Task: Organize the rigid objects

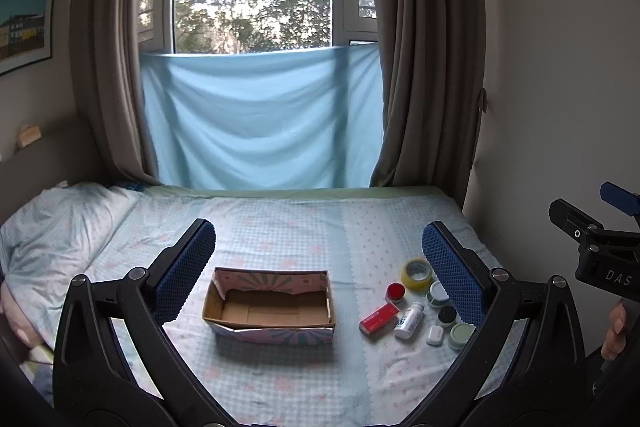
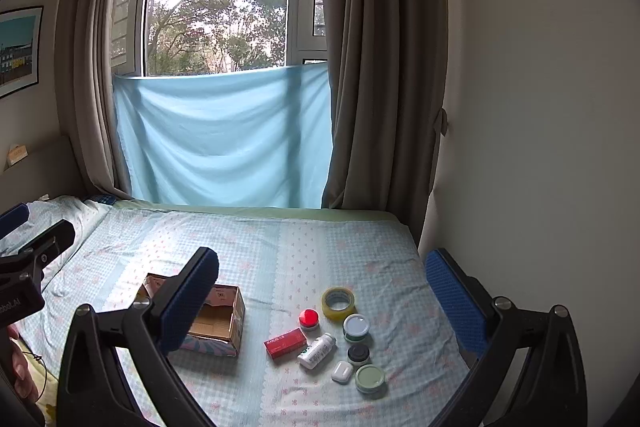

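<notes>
Both tongs were spread wide and held nothing: left tongs (image 1: pixel 318 267) hung above the cardboard box (image 1: pixel 269 303), right tongs (image 2: pixel 322 301) above the cluster of small items. All of it sat on the bed (image 2: pixel 256 251). The box was on the left, open-topped and empty. The items lay just right of it, close together: yellow tape roll (image 2: pixel 338 303) farthest, red-capped jar (image 2: pixel 309 319), red carton (image 2: pixel 285 343), white pill bottle (image 2: pixel 317 350) on its side, white-lidded jar (image 2: pixel 356 327), small black jar (image 2: pixel 358 353), white earbud case (image 2: pixel 342 371), green-lidded jar (image 2: pixel 370 378) nearest. All looked light and stiff. The smooth lids and case were probably slippery; the jars may be glass. Best holds: carton across its long flat sides, bottle across the body, jars across the lid diameter, tape across the ring. The soft mattress could let things tip when pressed.
</notes>
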Available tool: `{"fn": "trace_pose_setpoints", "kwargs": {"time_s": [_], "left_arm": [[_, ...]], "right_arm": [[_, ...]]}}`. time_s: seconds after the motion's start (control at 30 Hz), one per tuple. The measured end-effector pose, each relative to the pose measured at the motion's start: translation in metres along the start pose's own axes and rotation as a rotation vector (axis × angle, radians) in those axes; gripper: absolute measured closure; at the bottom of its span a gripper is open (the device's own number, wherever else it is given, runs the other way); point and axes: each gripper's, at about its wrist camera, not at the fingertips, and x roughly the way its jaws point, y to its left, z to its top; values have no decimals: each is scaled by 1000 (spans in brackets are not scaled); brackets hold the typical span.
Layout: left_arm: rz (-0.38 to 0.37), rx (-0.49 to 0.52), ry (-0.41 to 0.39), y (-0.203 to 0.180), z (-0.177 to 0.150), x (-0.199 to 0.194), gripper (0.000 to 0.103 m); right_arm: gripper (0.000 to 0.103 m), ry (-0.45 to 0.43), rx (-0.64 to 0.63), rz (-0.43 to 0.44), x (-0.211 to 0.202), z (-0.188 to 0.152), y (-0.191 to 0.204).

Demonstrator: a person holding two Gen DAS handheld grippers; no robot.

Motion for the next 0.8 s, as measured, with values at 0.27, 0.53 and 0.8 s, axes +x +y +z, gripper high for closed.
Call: {"fn": "trace_pose_setpoints", "kwargs": {"time_s": [0.27, 0.53, 0.8], "left_arm": [[1, 1, -5, 0, 0, 0, 0], [0, 4, -8, 0, -1, -1, 0], [0, 3, -7, 1, 0, 1, 0]], "right_arm": [[0, -2, 5, -3, 0, 0, 0], [0, -3, 12, 0, 0, 0, 0], [0, -4, 12, 1, 1, 0, -1]]}}
